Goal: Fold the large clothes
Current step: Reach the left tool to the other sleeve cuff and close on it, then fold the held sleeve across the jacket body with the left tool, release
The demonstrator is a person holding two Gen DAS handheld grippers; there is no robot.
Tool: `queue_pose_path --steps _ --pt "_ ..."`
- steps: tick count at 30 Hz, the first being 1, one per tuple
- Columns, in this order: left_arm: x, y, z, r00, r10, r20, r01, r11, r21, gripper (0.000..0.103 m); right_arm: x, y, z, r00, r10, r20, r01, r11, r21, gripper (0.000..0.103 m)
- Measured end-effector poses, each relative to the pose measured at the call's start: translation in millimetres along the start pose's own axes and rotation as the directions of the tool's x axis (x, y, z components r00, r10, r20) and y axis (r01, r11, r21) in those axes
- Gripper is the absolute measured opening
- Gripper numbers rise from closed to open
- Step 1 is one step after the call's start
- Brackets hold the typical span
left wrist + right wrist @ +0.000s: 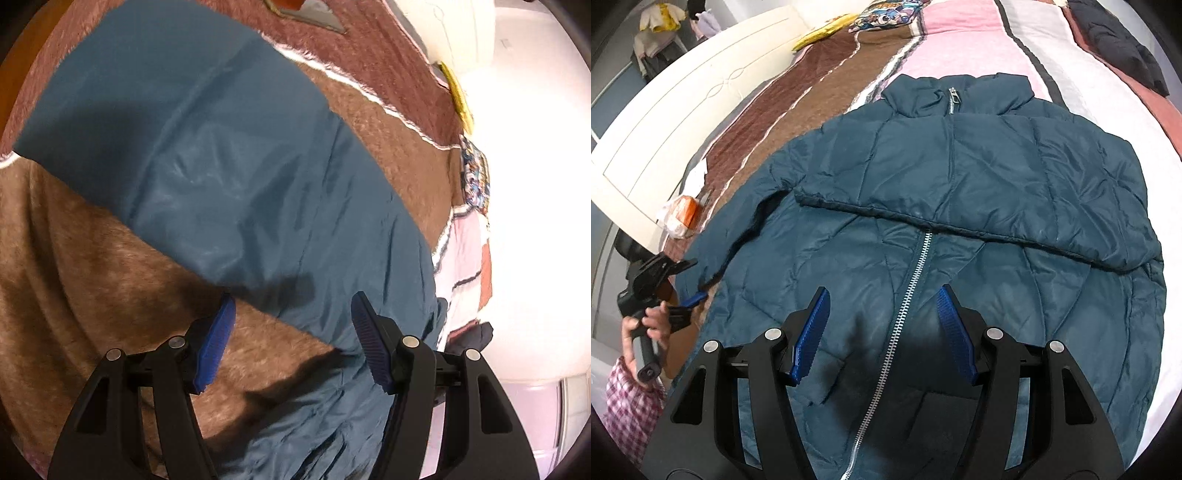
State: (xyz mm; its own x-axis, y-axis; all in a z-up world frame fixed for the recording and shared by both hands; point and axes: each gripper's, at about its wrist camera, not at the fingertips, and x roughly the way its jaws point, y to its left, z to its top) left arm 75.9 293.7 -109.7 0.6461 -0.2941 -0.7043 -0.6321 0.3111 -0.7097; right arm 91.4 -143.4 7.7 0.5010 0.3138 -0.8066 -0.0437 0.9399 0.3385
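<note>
Jacket (960,177) flat on bed (960,44), one sleeve folded across; both grippers' fingers apart, empty.

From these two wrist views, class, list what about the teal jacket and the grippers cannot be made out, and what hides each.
- Jacket hem: right wrist view, cut off by the bottom edge and the right gripper.
- Sleeve cuff: left wrist view, runs behind the left gripper and off the bottom edge.
- Left gripper's gap: right wrist view, too small at the frame's left.
- Room beyond the bed: left wrist view, washed out by glare.

Jacket (960,177): slightly glossy quilted cloth (metal zipper (905,299)); blanket (92,258): matt, fuzzy.
</note>
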Motion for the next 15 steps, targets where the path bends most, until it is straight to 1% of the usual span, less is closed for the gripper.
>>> queue_pose_path --steps 3,4,6,8,9,10,11,13,15 --pt "4 3 4 0.997 0.032 0.067 -0.030 0.999 -0.042 0.062 -3 0 1 1.000 -0.001 0.006 0.001 1.000 0.000 0.060" --pt "4 4 5 0.996 0.029 0.080 -0.024 0.998 -0.060 0.062 -5 -1 0 1.000 -0.001 0.008 0.001 1.000 0.000 0.060" --pt "3 6 8 0.993 0.042 0.114 -0.033 0.996 -0.084 0.056 -6 -1 0 1.000 0.001 0.007 -0.001 1.000 0.001 0.060" --pt "1 7 10 0.988 0.075 0.137 -0.063 0.994 -0.093 0.037 -7 -2 -1 1.000 0.000 0.007 0.000 1.000 0.001 0.060" --pt "0 7 11 0.986 0.076 0.147 -0.063 0.994 -0.094 0.031 -8 -2 -2 1.000 0.001 0.007 -0.001 1.000 0.000 0.060" --pt "-2 6 12 0.983 0.079 0.167 -0.066 0.995 -0.080 0.018 -8 -2 -3 1.000 0.002 0.007 -0.002 1.000 0.001 0.060" --pt "-5 3 13 0.980 0.083 0.183 -0.074 0.996 -0.054 0.011 -8 -3 -4 1.000 0.003 0.006 -0.003 1.000 0.001 0.060" --pt "-11 -6 13 0.974 0.089 0.206 -0.091 0.996 0.001 0.006 -9 -4 -6 1.000 0.008 0.005 -0.008 1.000 0.003 0.060" --pt "-20 -16 13 0.967 0.088 0.240 -0.101 0.994 0.044 0.004 -11 -7 -7 1.000 0.006 0.007 -0.006 1.000 0.005 0.060"
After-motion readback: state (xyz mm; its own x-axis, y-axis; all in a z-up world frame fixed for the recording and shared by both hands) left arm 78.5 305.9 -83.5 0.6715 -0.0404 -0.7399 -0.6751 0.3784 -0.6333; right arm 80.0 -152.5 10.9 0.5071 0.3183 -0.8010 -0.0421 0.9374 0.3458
